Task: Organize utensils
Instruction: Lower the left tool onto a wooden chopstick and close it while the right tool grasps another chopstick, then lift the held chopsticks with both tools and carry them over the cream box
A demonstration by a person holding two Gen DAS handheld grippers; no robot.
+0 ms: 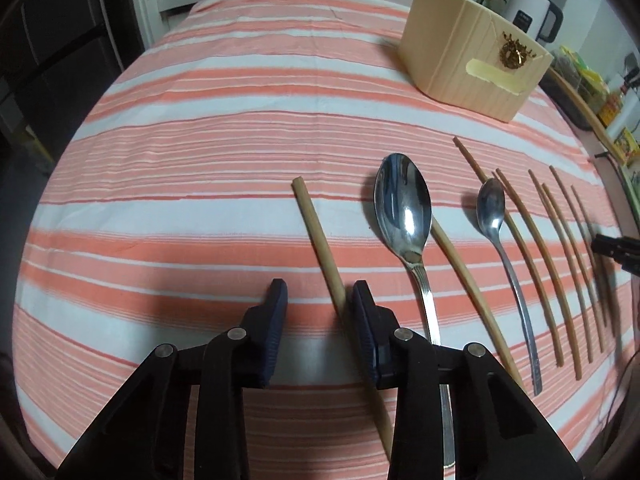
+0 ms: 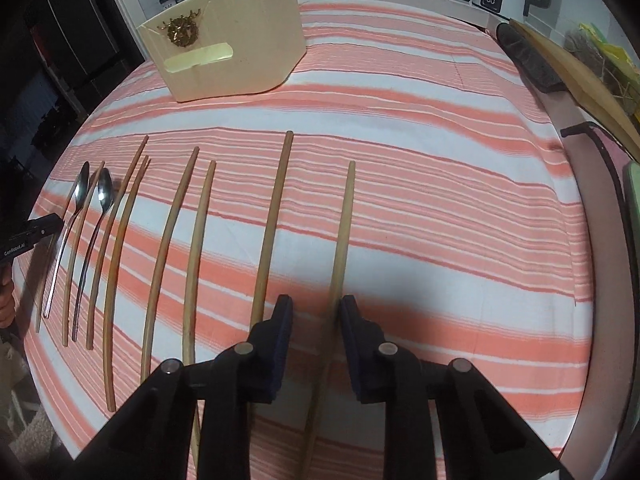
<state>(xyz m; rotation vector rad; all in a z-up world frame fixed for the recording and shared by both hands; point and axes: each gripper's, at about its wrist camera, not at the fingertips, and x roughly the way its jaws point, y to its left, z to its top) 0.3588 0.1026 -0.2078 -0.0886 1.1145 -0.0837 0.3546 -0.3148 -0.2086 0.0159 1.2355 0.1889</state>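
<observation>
Each camera sits close above the striped tabletop [image 1: 200, 140], looking steeply down and forward along its own fingers [image 1: 276, 320]. Both views share the row of utensils and, beyond it, the beige box [image 2: 228, 40].

The striped orange-and-white cloth on the desk [image 2: 420, 184] lies bare right of the rightmost pale wooden chopstick [image 2: 343, 240]; leftward, closely spaced chopsticks and two steel spoons [image 1: 404, 208] crowd it, and a cream box [image 2: 232, 40] blocks the far side
</observation>
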